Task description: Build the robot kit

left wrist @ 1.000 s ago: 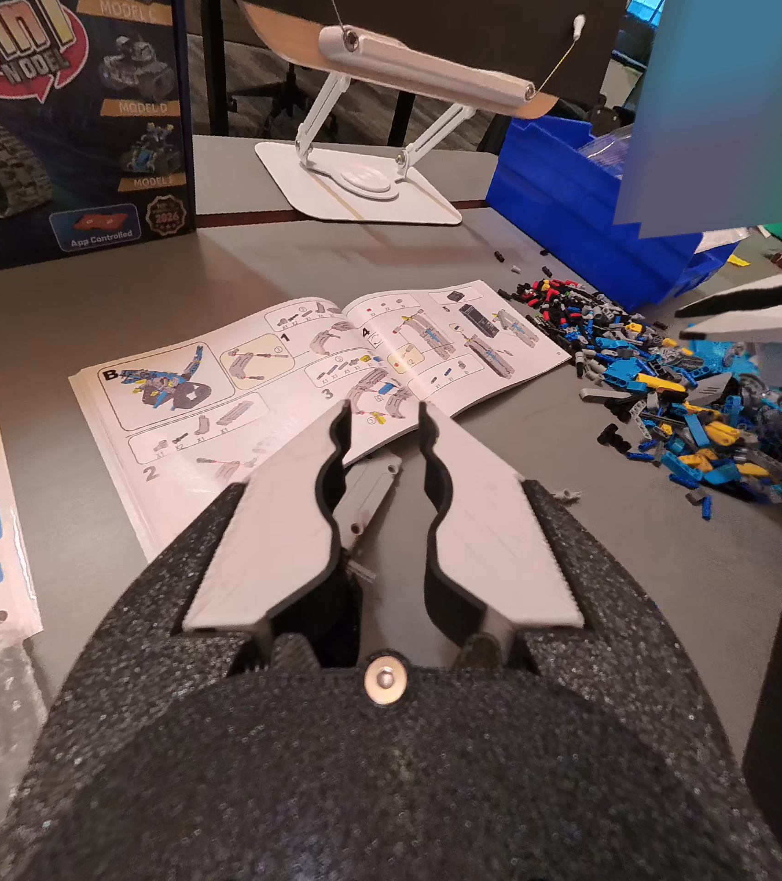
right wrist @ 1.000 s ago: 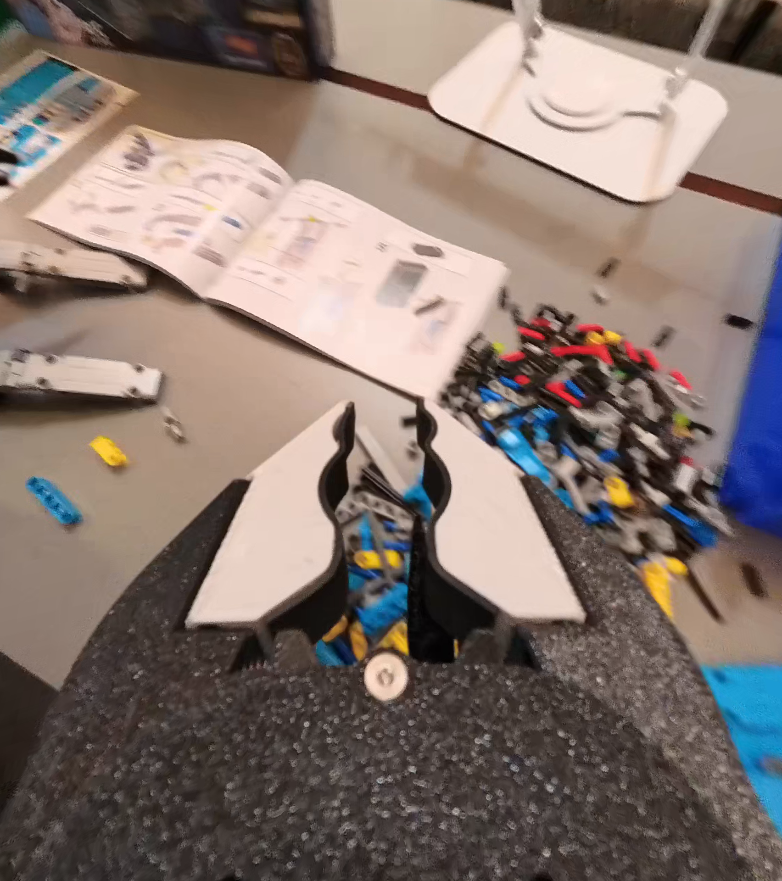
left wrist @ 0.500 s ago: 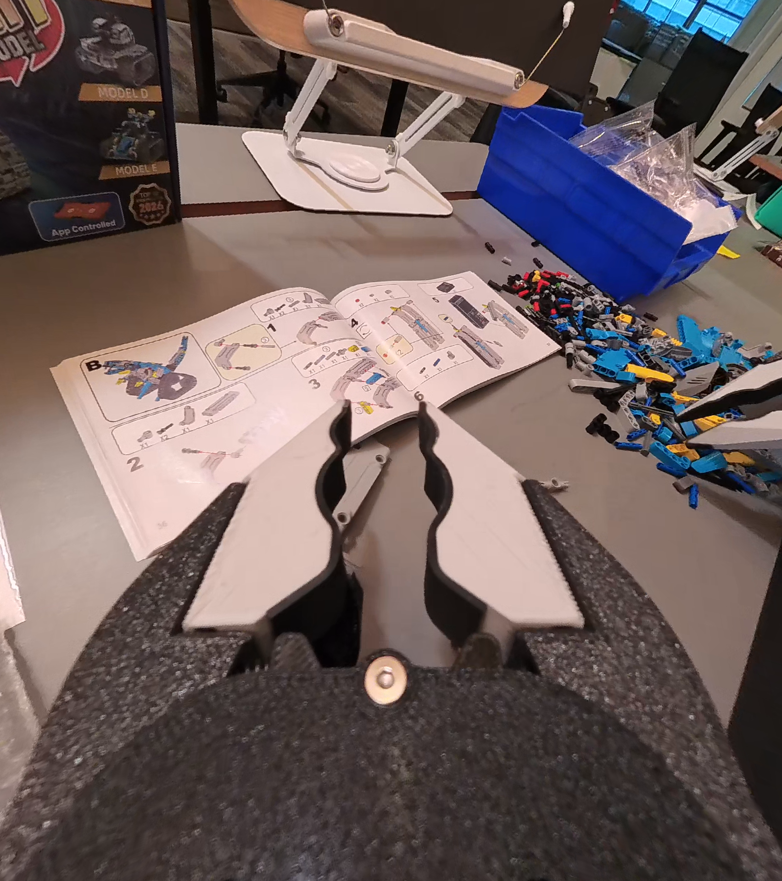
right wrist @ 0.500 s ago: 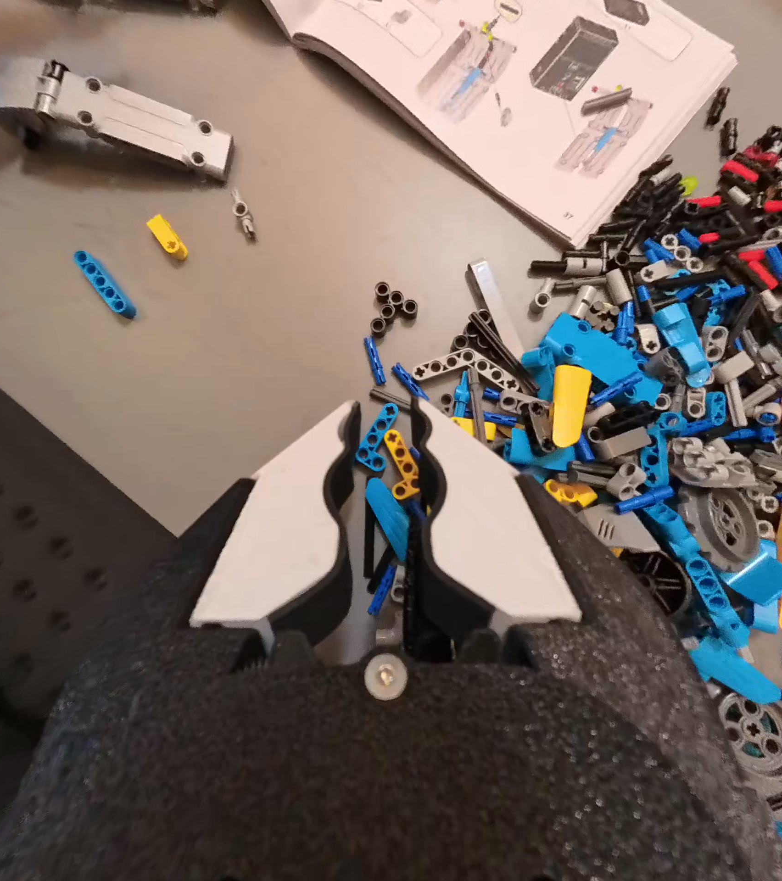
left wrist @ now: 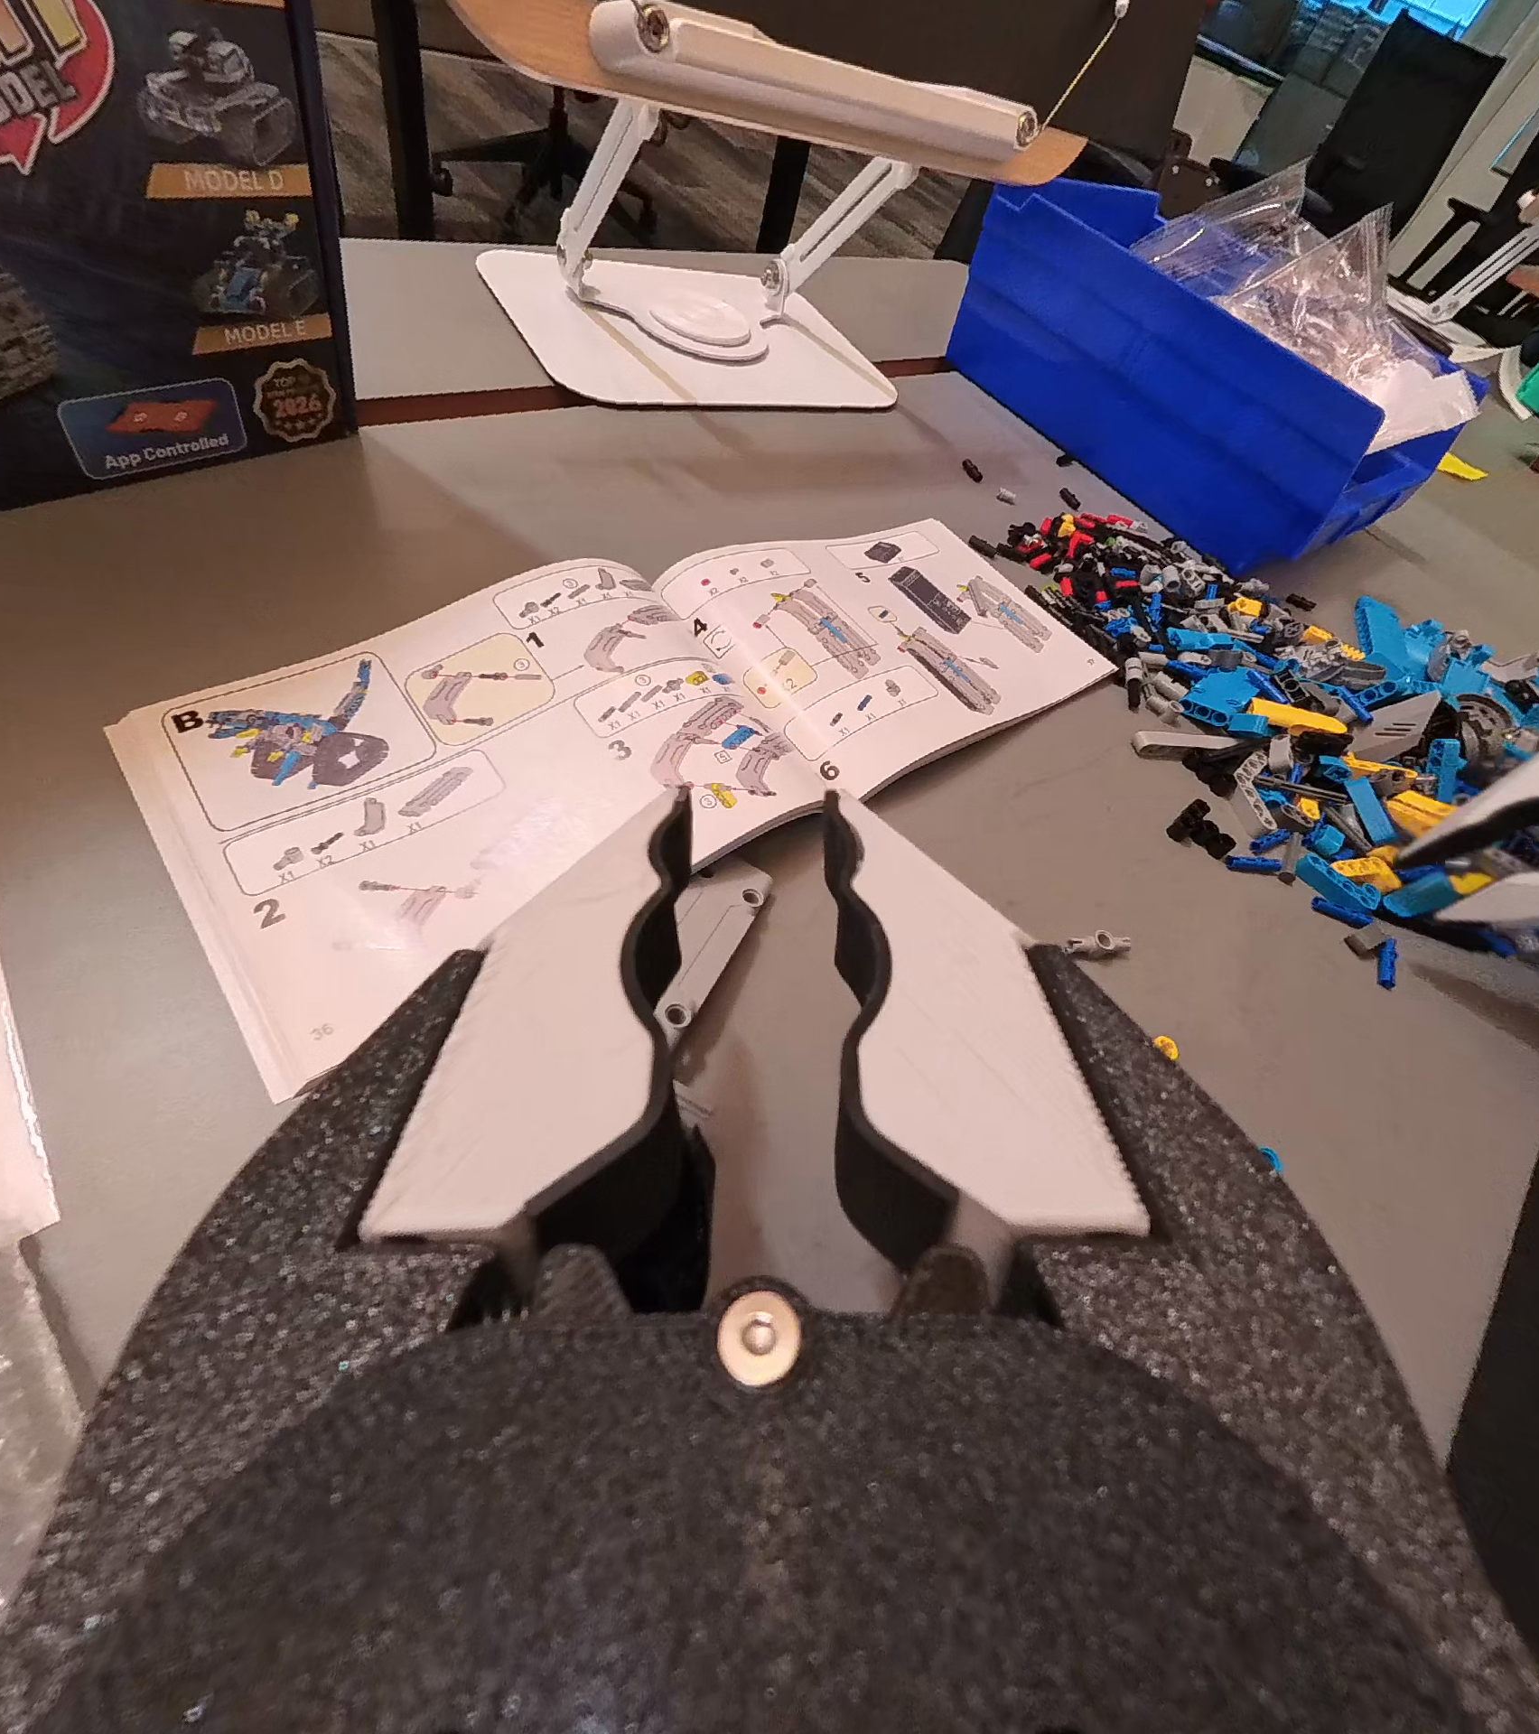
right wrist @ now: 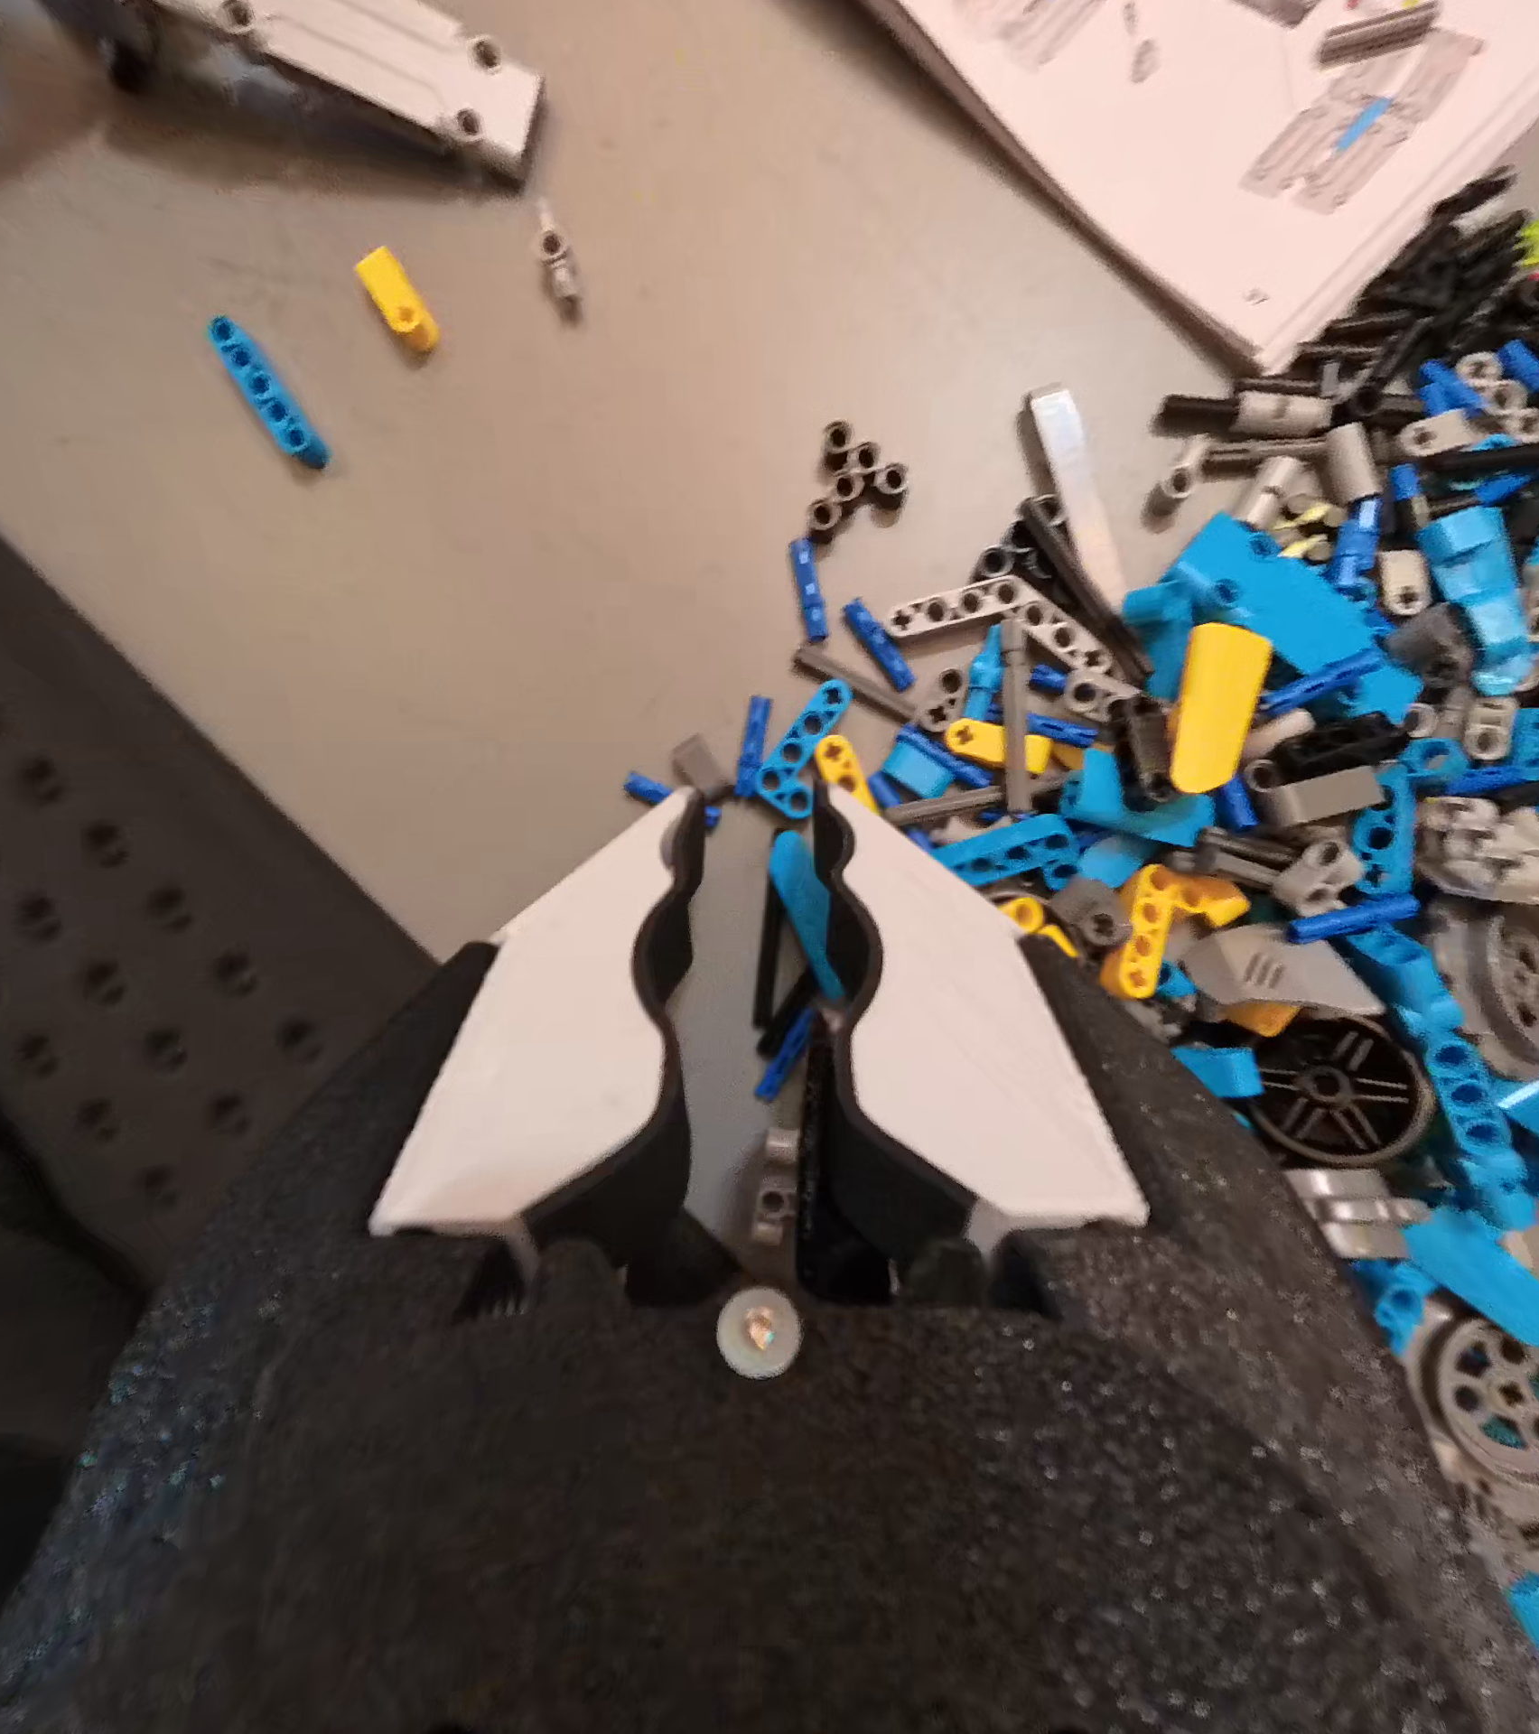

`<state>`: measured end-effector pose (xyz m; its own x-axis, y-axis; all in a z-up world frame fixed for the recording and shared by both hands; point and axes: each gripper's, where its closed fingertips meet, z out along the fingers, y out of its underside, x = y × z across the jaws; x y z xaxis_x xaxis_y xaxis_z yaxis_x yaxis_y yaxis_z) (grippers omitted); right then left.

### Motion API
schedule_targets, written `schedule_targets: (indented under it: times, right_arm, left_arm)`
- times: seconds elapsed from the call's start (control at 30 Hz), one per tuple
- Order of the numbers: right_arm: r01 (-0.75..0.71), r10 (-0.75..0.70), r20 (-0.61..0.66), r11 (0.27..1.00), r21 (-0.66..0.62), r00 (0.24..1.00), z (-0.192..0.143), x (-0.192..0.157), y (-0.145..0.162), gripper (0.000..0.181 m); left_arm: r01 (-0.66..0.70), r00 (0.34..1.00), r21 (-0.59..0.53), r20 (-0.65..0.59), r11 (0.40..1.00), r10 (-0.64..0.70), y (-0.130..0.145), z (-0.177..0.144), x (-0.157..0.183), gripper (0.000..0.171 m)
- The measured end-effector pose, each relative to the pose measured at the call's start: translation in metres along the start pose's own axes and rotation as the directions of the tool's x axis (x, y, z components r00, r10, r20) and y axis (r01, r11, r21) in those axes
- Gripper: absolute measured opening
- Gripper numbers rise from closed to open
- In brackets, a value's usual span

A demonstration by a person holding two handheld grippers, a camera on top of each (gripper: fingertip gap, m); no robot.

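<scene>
My right gripper (right wrist: 756, 798) hangs part-open and empty at the pile's (right wrist: 1310, 751) near edge — left gripper (left wrist: 754, 798), equally agape, hovers above a grey beam (left wrist: 711, 938).

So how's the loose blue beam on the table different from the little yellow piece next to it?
The blue beam is long and thin with a row of holes; the yellow piece is short and stubby, with one hole showing. The beam lies nearer the table's edge. Both lie flat on the table, apart from the parts pile.

Grey panel (right wrist: 390, 66) cut off at top edge, blurred
</scene>
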<state>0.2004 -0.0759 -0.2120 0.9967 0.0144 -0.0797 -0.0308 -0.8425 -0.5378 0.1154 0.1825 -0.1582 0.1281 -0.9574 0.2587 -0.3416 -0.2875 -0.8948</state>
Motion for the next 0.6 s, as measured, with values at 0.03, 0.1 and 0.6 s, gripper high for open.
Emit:
schedule_targets:
  times: [0.03,0.1,0.6]
  right_arm:
    - [0.01,-0.009,0.014,1.0,-0.006,1.0,0.001,-0.004,0.002,0.022]
    - [0.03,-0.029,0.031,0.999,-0.016,0.999,0.004,-0.011,0.005,0.022]
    - [0.045,-0.039,-0.179,0.999,0.031,0.983,0.008,0.029,-0.001,0.027]
  left_arm:
    - [-0.002,1.0,-0.003,-0.001,1.0,0.002,0.0,0.0,0.001,0.027]
    - [-0.007,1.0,-0.005,-0.002,1.0,0.007,0.001,0.001,0.002,0.027]
    - [-0.022,1.0,-0.005,0.008,1.0,0.022,0.001,0.001,0.001,0.027]
